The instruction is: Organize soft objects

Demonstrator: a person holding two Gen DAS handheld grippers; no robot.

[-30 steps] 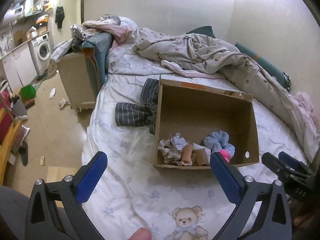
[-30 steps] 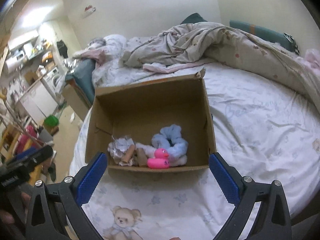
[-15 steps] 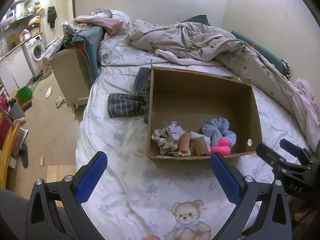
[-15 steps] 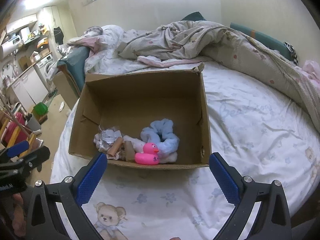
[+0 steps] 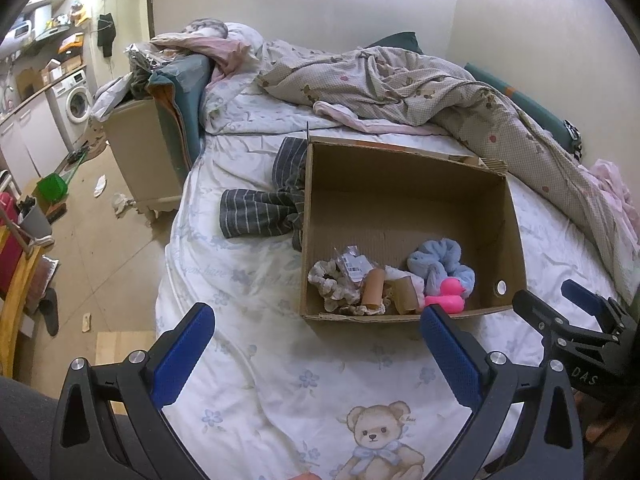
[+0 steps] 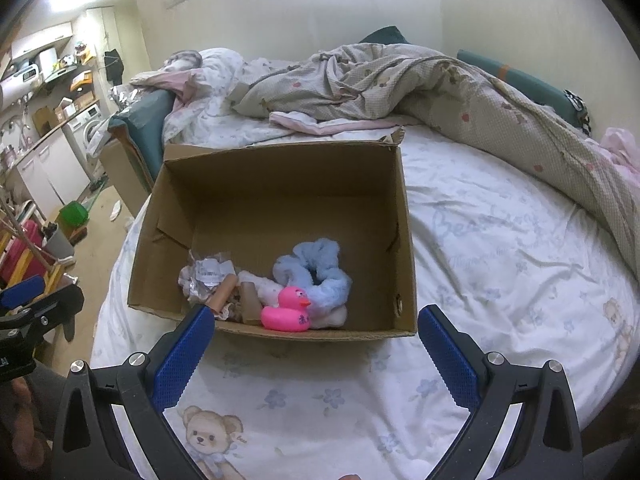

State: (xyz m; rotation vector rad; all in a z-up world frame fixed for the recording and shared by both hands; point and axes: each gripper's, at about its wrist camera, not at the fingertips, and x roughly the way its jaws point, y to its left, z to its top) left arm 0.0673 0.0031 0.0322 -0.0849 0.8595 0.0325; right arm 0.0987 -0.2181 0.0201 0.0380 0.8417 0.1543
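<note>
Where it sits boxed, pink duck, glossy, orange-beaked, upright

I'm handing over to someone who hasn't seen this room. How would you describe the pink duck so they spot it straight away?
Find the open cardboard box sitting on the white bedsheet. Its contents are heaped against the wall nearest the grippers; the pink duck lies there, just in front of the pale blue scrunchie. It is the only bright pink, smooth, glossy item, with an orange beak, beside dull cardboard tubes.
</note>
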